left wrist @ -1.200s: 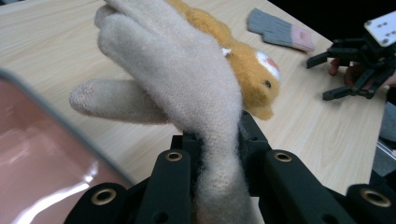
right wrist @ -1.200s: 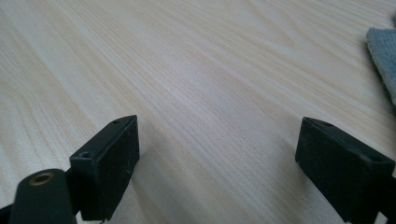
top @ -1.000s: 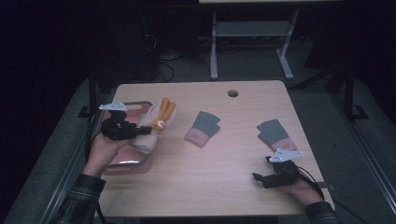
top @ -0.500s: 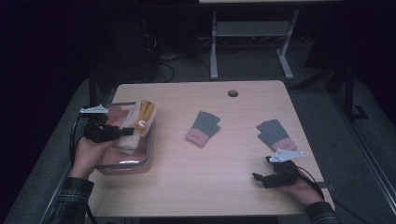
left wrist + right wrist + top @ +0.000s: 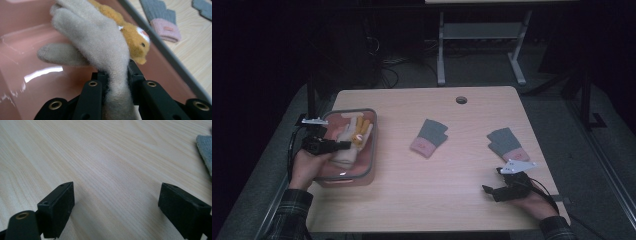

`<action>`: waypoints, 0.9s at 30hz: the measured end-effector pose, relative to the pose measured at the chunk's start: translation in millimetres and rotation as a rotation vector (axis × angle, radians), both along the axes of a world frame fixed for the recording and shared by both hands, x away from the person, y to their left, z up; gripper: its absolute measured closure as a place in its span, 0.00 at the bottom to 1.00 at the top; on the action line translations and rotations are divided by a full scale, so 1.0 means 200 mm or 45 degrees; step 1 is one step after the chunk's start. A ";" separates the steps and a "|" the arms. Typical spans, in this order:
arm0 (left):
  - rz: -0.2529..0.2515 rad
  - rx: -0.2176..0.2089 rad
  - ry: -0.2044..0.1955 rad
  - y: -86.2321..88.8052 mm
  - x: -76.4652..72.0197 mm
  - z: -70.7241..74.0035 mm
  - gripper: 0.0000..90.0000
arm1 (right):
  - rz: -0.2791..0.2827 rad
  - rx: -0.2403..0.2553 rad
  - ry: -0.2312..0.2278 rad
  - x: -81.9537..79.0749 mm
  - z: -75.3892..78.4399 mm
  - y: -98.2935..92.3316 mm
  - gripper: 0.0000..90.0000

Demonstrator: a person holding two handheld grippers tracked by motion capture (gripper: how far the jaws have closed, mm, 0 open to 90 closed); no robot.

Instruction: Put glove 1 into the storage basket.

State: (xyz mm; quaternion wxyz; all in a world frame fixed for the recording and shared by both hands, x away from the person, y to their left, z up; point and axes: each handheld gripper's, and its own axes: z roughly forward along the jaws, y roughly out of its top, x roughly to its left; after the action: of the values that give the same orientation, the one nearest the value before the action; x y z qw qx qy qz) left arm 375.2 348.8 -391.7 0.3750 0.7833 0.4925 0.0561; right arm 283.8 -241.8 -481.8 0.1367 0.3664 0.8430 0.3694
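Right gripper (image 5: 490, 192) near right, jaws wide apart, nothing between, resting on table (image 5: 452, 200). Left gripper (image 5: 343, 145) clamped on cream glove (image 5: 100, 45), over pink tub (image 5: 371, 150) at left; orange glove (image 5: 361, 132) inside too. Two grey gloves (image 5: 428, 137) (image 5: 506, 144) lie mid-table, nothing blocking.

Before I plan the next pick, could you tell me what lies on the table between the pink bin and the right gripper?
In the high view, one grey glove with a pink cuff lies between the pink bin and the right gripper; otherwise bare wood.
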 end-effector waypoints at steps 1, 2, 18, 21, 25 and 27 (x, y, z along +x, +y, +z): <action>0.000 0.007 0.002 0.00 0.00 0.00 0.85 | 0.001 -0.002 -0.002 0.00 0.00 0.00 0.15; 0.008 0.000 -0.001 -0.01 0.01 0.00 0.85 | 0.000 -0.002 -0.002 0.00 0.00 0.00 0.15; -0.001 0.149 0.142 -0.10 0.11 -0.11 0.79 | 0.000 -0.002 -0.001 0.00 0.00 0.00 0.15; 0.033 0.157 0.157 -0.10 0.11 -0.11 0.68 | 0.000 -0.002 -0.001 0.00 0.00 0.00 0.15; 0.068 0.183 0.133 -0.09 0.11 -0.09 0.47 | 0.001 -0.003 -0.002 0.00 0.00 0.00 0.15; 0.081 0.205 0.137 -0.09 0.11 -0.08 0.38 | 0.000 -0.002 -0.001 0.00 0.00 0.00 0.15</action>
State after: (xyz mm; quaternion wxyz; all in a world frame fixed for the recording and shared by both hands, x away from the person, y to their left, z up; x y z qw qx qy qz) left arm 396.3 330.9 -406.7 0.2819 0.7968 0.5305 0.0654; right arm 283.8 -241.9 -481.8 0.1374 0.3662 0.8432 0.3689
